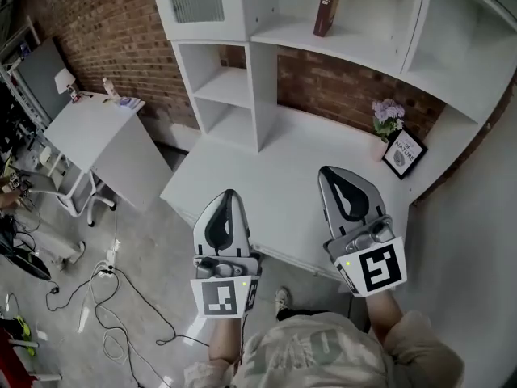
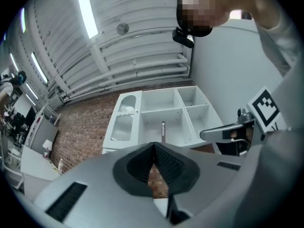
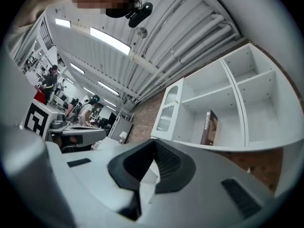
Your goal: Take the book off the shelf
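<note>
The white shelf (image 1: 367,51) takes up the top of my head view, backed by a brick wall (image 1: 97,23). Its desk (image 1: 258,176) runs out below it toward me. Off to the left, apart from the desk, stands a small white table (image 1: 93,132), with cables (image 1: 121,293) trailing near its foot.

I hold both claws over the desk's near edge, side by side and pointing at the shelf. My left claw (image 1: 229,194) is pressed together at the tips with nothing between its pads. My right claw (image 1: 332,171) is pressed together too, and it also grips nothing.

The book (image 1: 328,5) stands on end on the upper board of the shelf, in the wide open bay, with its dark red spine facing me. It is well apart from both claws, up and ahead of the right one.

At the desk's right end a small black frame (image 1: 404,153) leans by the back. Purple flowers (image 1: 388,113) sit just behind it.
</note>
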A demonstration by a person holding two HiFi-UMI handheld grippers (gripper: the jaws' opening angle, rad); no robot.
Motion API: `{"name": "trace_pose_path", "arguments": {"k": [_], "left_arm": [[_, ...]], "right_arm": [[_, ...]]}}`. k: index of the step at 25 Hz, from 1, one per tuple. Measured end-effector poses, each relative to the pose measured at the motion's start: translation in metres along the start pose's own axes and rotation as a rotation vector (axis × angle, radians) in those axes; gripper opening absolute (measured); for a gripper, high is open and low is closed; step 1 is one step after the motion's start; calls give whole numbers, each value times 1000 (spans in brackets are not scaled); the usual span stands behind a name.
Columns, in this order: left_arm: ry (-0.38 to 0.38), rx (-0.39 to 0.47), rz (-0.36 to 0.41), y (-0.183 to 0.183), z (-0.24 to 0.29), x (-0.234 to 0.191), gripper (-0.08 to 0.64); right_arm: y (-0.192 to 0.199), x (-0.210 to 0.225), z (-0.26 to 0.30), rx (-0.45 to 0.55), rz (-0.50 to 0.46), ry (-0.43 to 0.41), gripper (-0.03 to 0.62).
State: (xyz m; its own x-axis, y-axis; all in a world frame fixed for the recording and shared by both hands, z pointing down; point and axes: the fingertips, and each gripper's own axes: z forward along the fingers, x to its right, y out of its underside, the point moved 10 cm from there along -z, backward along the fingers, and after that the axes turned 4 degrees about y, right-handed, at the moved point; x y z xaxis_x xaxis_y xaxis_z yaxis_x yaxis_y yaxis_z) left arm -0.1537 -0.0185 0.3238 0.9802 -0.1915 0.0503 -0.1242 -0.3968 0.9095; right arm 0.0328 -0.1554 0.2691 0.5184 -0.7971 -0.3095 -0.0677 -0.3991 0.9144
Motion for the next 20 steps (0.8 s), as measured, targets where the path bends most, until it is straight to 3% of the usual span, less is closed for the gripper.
{"name": "trace_pose_path", "arguments": {"k": [2, 8, 12, 20], "left_arm": [[22, -10, -19, 12, 26, -3, 12], [38, -36, -42, 19, 86, -19, 12], [34, -48, -6, 28, 123, -34, 12], [89, -79, -90, 59, 200, -55, 12]], "right_arm": [[6, 15, 17, -28, -3, 21, 15], [37, 37, 60, -42, 115, 124, 15], [57, 39, 79, -45, 160, 172, 15], [73, 52, 129, -23, 151, 257, 15]]}}
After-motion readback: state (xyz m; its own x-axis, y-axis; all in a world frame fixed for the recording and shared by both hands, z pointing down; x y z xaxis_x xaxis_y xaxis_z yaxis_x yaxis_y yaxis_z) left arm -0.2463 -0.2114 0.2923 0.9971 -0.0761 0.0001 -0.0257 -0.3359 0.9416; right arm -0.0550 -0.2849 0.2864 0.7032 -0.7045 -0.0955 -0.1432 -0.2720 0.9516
